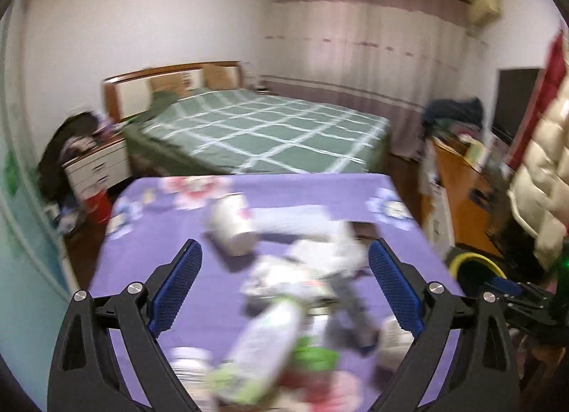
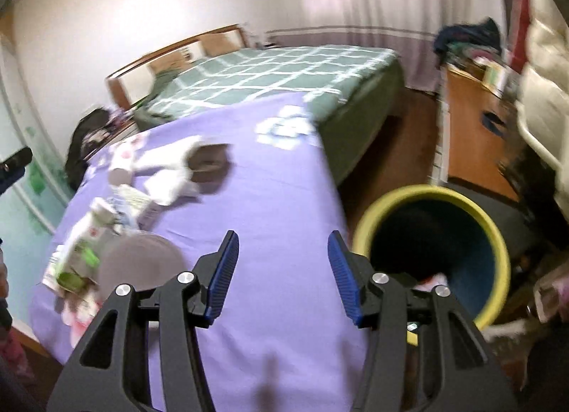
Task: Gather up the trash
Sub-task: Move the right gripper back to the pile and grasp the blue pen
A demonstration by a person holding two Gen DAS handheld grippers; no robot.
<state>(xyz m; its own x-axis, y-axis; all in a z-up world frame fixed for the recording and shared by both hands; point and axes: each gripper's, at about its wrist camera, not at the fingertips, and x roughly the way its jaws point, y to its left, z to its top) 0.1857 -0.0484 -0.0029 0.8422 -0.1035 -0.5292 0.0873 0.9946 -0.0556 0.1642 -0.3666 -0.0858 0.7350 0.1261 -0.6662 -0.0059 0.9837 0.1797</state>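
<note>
Surface: purple floral cloth (image 1: 185,291) covers the near table; motion blur softens all detail.
Trash: a pile at the 12 o'clock side of the left gripper (image 1: 284,284), comprising a white cup (image 1: 233,230) on its side, crumpled white paper (image 1: 330,244) and a green-labelled plastic bottle (image 1: 265,341) nearest the camera.
Left gripper: jaws spread wide, nothing between them.
Right gripper (image 2: 282,269): jaws apart, nothing held, over bare cloth; the trash lies at its 10 o'clock.
Bin: yellow-rimmed bin (image 2: 498,234) with dark interior, at 2 o'clock beside the table edge.
Room: green checked bed (image 1: 263,131) beyond the table, curtains (image 1: 377,45) behind, wooden desk (image 1: 462,184) at 3 o'clock.
</note>
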